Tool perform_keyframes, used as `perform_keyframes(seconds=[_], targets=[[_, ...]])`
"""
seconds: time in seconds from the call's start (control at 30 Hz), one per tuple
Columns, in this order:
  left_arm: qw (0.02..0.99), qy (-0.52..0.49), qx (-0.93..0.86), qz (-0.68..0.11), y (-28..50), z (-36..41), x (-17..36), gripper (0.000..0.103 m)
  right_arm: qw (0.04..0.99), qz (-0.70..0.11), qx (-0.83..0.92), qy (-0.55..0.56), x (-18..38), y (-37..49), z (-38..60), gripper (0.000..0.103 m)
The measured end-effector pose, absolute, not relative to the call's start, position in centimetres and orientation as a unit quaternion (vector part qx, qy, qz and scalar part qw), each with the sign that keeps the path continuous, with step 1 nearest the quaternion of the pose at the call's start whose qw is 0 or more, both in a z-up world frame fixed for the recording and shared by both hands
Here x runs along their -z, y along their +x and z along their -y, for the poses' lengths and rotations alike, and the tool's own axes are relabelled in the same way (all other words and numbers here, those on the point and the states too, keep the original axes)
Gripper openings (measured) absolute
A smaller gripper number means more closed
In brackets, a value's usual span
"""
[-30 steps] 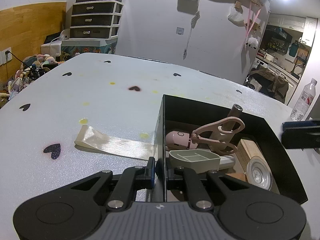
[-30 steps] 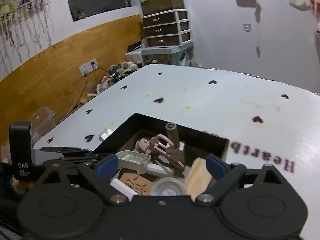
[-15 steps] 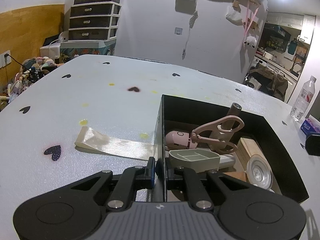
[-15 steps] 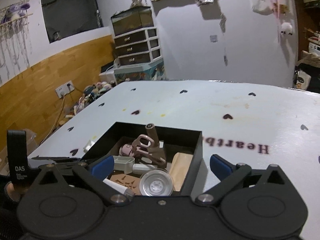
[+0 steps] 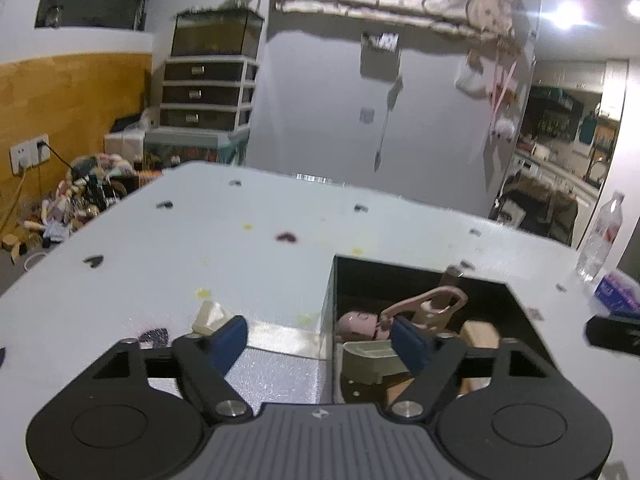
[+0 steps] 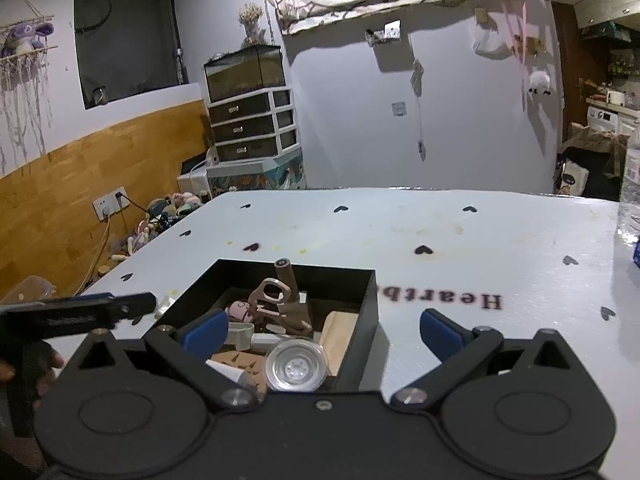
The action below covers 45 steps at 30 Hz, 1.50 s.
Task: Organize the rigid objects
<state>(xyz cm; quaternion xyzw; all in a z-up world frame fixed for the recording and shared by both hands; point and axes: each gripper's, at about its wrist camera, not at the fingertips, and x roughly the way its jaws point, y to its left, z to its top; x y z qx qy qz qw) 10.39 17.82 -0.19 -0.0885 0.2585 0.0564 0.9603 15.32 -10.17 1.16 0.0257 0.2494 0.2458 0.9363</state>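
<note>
On the left, the left gripper (image 5: 318,334) hangs low over the white tabletop (image 5: 240,264), its jaws spread apart and holding nothing. The black box's left wall (image 5: 329,312) stands between its two blue fingertips. Just ahead of the left fingertip, a flat cream strip (image 5: 212,314) lies on the tabletop, outside the box and close against that wall.

In the middle sits the open black box (image 6: 370,308), already crowded. Inside, from left to right: a pink rounded piece (image 6: 240,307), a pale grey tray (image 6: 240,334), a tan scissor-like tool (image 6: 276,300) leaning against a brown cylinder (image 6: 285,276), a clear round lid (image 6: 296,368) at the near edge, and a wooden block (image 6: 340,330) against the right wall.

On the right, the right gripper (image 6: 320,330) hovers at the box's near edge, jaws wide and empty, with the box's right wall between its fingertips. Further right, a water bottle (image 5: 600,236) stands near the tabletop's edge.

Risks, as a judgement: closing either gripper here would likely pinch a box wall and drag or tip the box. The thin strip lies flat, so jaws may slide over it. Adding more could topple the leaning tool, and a wide swing could knock over the bottle.
</note>
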Motion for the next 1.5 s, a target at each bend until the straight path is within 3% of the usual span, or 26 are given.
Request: perform_keyframes(seconds=[0.13,0.63,1.5], targets=[[0.969,-0.079,-0.058,-0.229,7.9,-16.6,-1.2,0.092,0.944,-0.229,-0.239,0.021,-1.2,13.3,11.0,0.103],[0.982,-0.043,-0.073,-0.170,0.3,-11.7,-1.5,0.102,0.963,-0.174,-0.203,0.012,-0.6,6.9,15.0,0.103],[0.989,-0.014,-0.068,-0.132,-5.3,-8.2,-0.9,0.103,0.979,-0.131,-0.154,0.006,-0.5,1.2,17.1,0.103]])
